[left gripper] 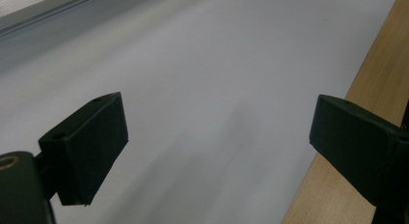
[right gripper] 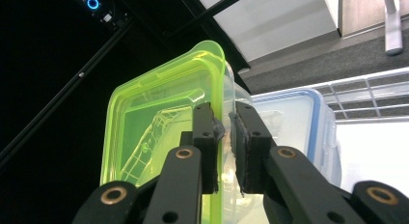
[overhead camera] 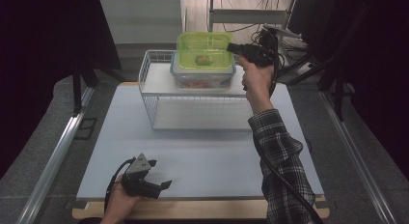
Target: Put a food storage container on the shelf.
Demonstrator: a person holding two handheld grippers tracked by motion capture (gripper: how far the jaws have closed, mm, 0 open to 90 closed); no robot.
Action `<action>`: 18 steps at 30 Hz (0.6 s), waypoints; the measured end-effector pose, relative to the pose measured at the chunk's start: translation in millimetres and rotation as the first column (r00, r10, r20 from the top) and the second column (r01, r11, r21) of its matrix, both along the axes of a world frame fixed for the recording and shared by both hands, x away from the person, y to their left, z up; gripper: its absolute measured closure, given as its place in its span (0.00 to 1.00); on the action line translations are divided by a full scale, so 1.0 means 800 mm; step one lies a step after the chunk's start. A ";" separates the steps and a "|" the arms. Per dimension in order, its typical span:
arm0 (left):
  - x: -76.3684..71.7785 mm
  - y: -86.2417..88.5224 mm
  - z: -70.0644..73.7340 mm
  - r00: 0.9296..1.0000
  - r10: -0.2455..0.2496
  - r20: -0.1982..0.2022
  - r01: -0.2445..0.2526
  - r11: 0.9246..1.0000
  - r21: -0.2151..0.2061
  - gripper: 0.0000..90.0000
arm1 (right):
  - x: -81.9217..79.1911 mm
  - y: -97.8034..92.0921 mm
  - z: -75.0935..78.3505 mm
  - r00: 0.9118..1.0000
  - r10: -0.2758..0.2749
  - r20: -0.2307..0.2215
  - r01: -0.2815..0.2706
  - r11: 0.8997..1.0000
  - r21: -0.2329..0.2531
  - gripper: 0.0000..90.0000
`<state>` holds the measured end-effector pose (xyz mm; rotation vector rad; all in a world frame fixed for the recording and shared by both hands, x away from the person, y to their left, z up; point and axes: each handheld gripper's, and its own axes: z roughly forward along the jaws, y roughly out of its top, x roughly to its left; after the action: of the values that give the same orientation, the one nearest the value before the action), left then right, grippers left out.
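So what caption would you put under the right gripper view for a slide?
Right gripper clamped on the rim of a green-lidded container, above a blue-lidded container on a wire shelf.

We see the right gripper [right gripper: 225, 151] clamped on the rim of a green-lidded box [right gripper: 159, 122], jaws nearly together with the lid edge and clear wall pinched between them. Just behind it sits a blue-lidded box [right gripper: 294, 118]. A white wire rack [right gripper: 366, 96] runs to the right. Dark background with a black bar at left.
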<state>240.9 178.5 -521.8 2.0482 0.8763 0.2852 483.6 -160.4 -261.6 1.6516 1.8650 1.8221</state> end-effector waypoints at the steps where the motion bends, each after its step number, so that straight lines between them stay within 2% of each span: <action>1: 0.000 0.000 0.000 1.000 -0.001 0.000 0.001 1.000 0.001 0.07 | 0.000 0.001 0.000 1.000 0.001 -0.003 -0.001 1.000 0.001 0.90; 6: 0.000 -0.001 0.000 1.000 -0.002 0.000 0.002 1.000 0.002 0.07 | 0.000 0.005 0.003 1.000 0.004 -0.009 -0.004 1.000 -0.024 0.88; 10: 0.000 -0.001 0.000 1.000 -0.003 0.001 0.003 1.000 0.004 0.07 | -0.001 0.010 0.006 1.000 -0.012 0.004 0.013 0.996 -0.090 0.86; 18: 0.000 -0.001 -0.001 1.000 -0.004 -0.003 0.004 1.000 0.002 0.07 | 0.005 0.014 0.001 0.999 -0.051 0.013 0.052 0.989 -0.140 0.81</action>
<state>240.9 177.4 -522.2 2.0524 0.8736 0.2815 487.4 -149.5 -260.7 1.6251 1.8799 1.6357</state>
